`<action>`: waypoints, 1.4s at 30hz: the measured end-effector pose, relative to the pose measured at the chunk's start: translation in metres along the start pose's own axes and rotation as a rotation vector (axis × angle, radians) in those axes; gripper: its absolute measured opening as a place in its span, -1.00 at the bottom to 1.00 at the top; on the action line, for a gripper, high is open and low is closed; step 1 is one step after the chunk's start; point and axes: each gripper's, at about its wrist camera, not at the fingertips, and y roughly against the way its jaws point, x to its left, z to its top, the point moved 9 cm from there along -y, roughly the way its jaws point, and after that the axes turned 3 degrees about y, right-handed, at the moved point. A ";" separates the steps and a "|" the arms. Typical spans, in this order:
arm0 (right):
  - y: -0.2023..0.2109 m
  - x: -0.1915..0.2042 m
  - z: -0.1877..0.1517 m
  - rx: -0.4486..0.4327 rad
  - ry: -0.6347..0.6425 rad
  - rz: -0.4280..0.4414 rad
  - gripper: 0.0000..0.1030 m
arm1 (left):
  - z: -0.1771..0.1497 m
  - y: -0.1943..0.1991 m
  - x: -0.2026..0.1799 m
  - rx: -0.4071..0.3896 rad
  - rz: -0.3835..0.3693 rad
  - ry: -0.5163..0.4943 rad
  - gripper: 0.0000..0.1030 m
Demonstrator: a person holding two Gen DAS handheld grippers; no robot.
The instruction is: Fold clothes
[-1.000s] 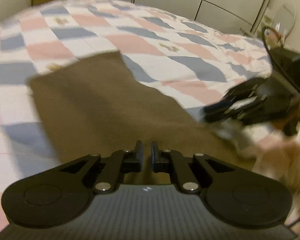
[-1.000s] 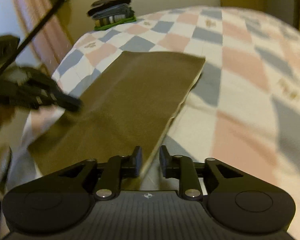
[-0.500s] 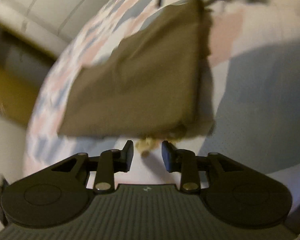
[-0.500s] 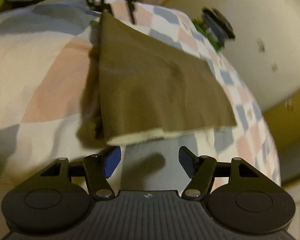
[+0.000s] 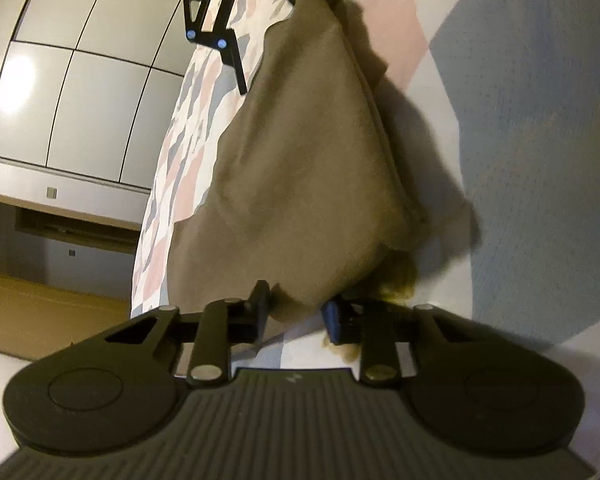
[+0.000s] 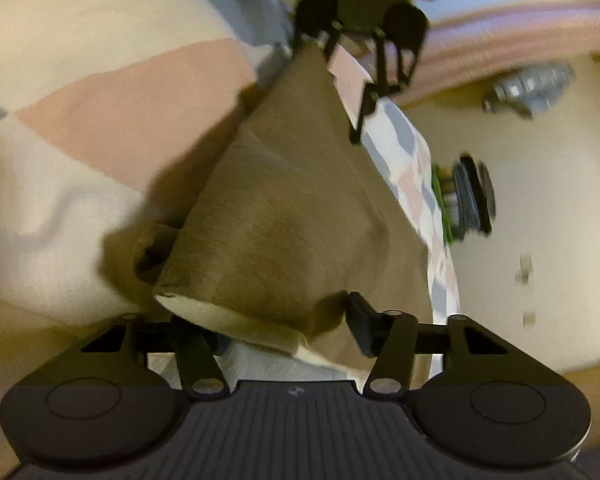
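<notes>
On the checked pastel bedspread (image 5: pixel 540 140), my open left claw (image 5: pixel 296 312) and open right claw (image 6: pixel 284 332) each straddle a corner of the olive-brown folded cloth (image 5: pixel 300 168), placed to pinch it.

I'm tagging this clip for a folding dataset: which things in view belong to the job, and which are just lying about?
Part of the job:
brown cloth
left gripper, open at one end
right gripper, open at the other end
checked bedspread, the surface underneath

Lying about:
stack of folded clothes at the far edge
wardrobe doors
</notes>
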 end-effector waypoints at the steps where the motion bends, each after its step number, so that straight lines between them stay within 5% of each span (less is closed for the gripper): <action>1: -0.001 0.001 0.001 -0.010 0.017 0.001 -0.14 | 0.001 -0.001 0.000 -0.004 0.002 -0.004 -0.59; 4: -0.005 0.000 0.003 -0.036 0.042 0.007 -0.23 | 0.003 0.001 -0.007 -0.021 0.009 -0.038 -0.68; 10: -0.013 -0.013 0.005 -0.018 -0.049 0.087 -0.46 | 0.006 0.003 0.000 -0.067 0.022 0.069 -0.93; 15: -0.006 -0.046 0.002 0.020 -0.318 0.270 -0.56 | -0.001 0.005 0.024 -0.091 -0.132 0.279 -0.94; 21: -0.011 -0.100 -0.031 0.038 -0.789 0.567 -0.62 | -0.018 0.002 0.072 -0.092 -0.356 0.664 -0.94; 26: -0.034 -0.156 -0.065 0.021 -1.131 0.705 -0.63 | -0.052 -0.016 0.119 -0.084 -0.491 0.988 -0.94; 31: -0.083 -0.205 -0.118 0.014 -1.448 0.735 -0.58 | -0.104 -0.057 0.148 -0.021 -0.613 1.427 -0.94; 37: -0.140 -0.195 -0.187 0.034 -1.989 0.743 -0.38 | -0.153 -0.109 0.152 0.079 -0.774 1.972 -0.93; 42: -0.140 -0.191 -0.190 0.000 -2.045 0.685 -0.12 | -0.165 -0.108 0.166 0.031 -0.709 2.076 -0.83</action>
